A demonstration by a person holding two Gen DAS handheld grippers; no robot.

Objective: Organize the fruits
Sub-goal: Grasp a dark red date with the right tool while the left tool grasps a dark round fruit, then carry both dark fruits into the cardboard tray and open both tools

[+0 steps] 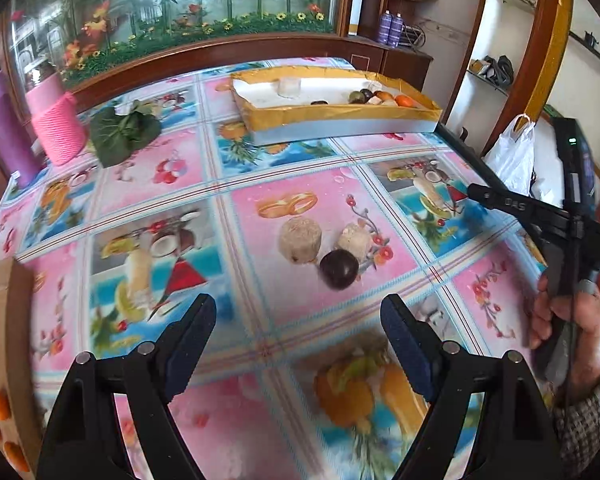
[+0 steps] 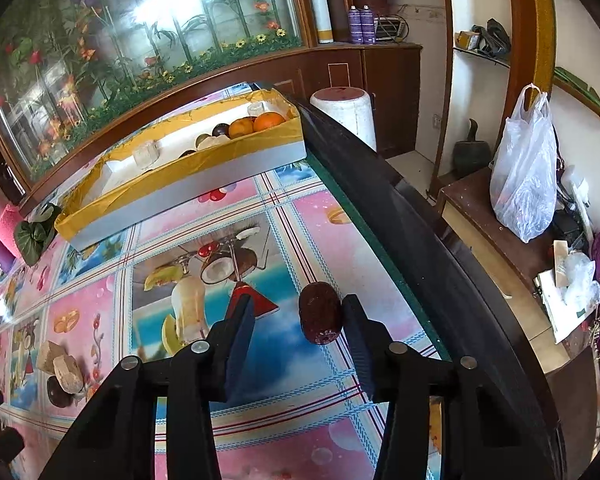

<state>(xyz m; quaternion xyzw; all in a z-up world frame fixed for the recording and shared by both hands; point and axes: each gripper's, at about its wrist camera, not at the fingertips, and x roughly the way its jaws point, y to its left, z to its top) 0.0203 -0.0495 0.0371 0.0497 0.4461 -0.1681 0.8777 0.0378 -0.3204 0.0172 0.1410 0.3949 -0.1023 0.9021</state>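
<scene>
Fruit (image 2: 320, 313) against right tongs' (image 2: 300, 312) right finger

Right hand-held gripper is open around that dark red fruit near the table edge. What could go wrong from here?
1. The dark red fruit sits against one finger of the right hand-held gripper, so closing may push it off-centre.
2. It lies close to the table edge; a nudge could roll it off.
3. The yellow-lined tray is far across the table, so a loose grip may drop it.

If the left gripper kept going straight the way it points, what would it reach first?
Probably the dark round fruit, slightly right of the left gripper's centre line; the two beige cylinders sit just beyond. Depth is uncertain.
</scene>
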